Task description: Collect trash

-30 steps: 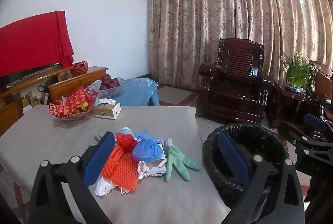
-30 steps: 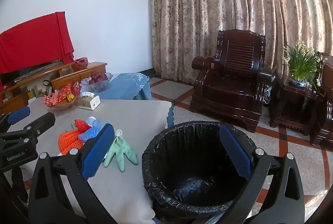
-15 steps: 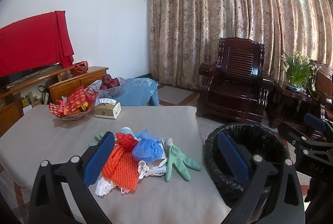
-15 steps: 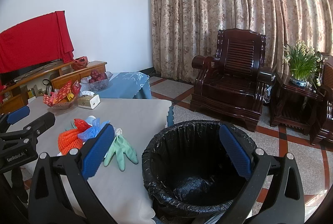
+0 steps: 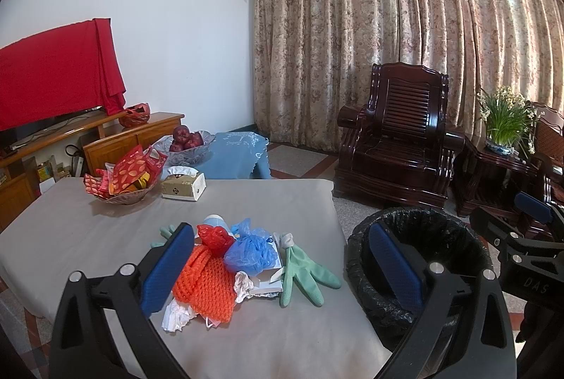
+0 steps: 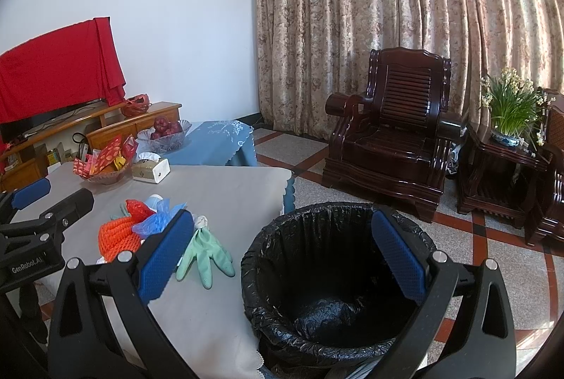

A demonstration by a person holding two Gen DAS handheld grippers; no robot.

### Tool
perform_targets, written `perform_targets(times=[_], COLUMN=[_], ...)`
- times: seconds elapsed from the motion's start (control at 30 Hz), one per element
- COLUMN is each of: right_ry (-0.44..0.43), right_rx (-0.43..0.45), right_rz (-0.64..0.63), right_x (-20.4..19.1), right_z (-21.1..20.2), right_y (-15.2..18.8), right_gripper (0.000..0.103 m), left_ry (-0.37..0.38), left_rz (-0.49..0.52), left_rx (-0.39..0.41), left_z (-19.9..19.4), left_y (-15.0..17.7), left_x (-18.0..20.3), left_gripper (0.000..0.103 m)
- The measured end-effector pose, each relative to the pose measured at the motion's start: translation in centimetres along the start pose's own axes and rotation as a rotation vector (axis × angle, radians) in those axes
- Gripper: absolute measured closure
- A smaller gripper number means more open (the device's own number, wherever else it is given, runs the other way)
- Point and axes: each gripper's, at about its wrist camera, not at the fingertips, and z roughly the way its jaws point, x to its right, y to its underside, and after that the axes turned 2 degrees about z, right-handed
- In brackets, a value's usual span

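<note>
both tongs spread wide, left gripper [image 5: 278, 264] and right gripper [image 6: 280, 252] empty; trash pile on grey table [image 5: 88, 231] beside black-lined bin [image 6: 335, 277]: orange mesh [image 5: 206, 287], light, floppy, pinch a bunched fold.

1. Trash pile [image 5: 225, 259] on table [image 5: 88, 231], near its right edge.
2. Glove [image 5: 303, 269] right of pile.
3. Bin [image 6: 335, 280] on floor, right of table.
4. Tissue box [image 5: 183, 183] behind pile.

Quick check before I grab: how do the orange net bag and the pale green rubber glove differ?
The orange net bag is knobbly mesh, bunched under other scraps; the pale green rubber glove is smooth, lying flat with fingers spread, at the pile's bin-side edge. Both lie on the table, ungripped.
</note>
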Motion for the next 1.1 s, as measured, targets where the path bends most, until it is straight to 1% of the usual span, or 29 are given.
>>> perform_targets(times=[1.1], right_ry=[-0.001], right_rx=[-0.004], right_rz=[0.000], right_x=[-0.57], right_z=[0.79], right_y=[0.28], right_gripper=[0.005], left_ry=[0.000], left_rz=[0.001], left_rx=[0.000], left_z=[0.07], left_y=[-0.03], left_x=[0.10], left_gripper=[0.006])
